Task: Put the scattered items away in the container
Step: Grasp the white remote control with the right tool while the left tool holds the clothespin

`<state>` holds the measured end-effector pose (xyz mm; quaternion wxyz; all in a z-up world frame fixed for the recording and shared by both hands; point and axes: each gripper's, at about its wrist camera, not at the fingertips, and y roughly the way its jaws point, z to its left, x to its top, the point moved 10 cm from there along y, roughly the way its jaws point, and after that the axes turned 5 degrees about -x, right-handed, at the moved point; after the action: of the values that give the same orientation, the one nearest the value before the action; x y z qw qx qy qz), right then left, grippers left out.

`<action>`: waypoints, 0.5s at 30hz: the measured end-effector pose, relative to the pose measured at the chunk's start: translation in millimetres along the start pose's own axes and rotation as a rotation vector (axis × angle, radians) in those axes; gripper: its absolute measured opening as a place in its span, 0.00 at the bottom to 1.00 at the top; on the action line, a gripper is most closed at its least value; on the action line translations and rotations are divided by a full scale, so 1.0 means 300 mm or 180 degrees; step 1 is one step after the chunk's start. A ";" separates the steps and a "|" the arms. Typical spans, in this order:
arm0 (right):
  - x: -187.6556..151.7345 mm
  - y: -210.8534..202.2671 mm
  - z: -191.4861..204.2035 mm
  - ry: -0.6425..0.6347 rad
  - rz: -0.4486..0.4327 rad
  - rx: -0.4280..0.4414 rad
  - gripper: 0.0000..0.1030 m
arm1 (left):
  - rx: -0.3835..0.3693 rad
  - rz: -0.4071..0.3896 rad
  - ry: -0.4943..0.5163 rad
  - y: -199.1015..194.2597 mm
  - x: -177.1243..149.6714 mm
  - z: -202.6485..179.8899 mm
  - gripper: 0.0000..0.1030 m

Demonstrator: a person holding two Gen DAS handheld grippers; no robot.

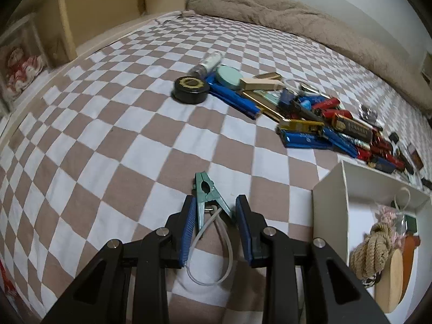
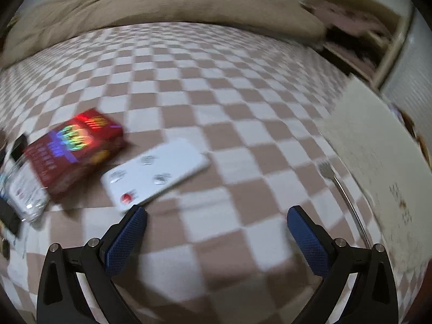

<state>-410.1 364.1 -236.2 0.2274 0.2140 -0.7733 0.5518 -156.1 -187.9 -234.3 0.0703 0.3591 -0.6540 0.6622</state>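
**Left gripper closed on clip; right gripper spread, empty**

The left gripper [image 1: 214, 205] was clamped on the green clip [image 1: 207, 197], whose clear loop [image 1: 213, 253] hung below, above the checked bedcover [image 1: 108, 124]. The white container [image 1: 330, 208] sat just to its right, cut off by the frame edge; its contents were partly hidden. The item pile [image 1: 318, 116] appeared only in the left view. The right view, blurred, showed the right gripper [image 2: 216, 217] released, a red box [image 2: 78, 148], a white card [image 2: 154, 172] and a fork [image 2: 337, 186]
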 end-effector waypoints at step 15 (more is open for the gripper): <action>0.059 -0.053 0.118 -0.0797 -0.0287 0.0960 1.00 | 0.0292 -0.0088 -0.0046 -0.009 0.022 0.076 0.25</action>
<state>-419.1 324.3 -224.1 0.1194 0.3470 -0.6938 0.6196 -150.7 -211.0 -231.0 0.0582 0.3757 -0.6184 0.6878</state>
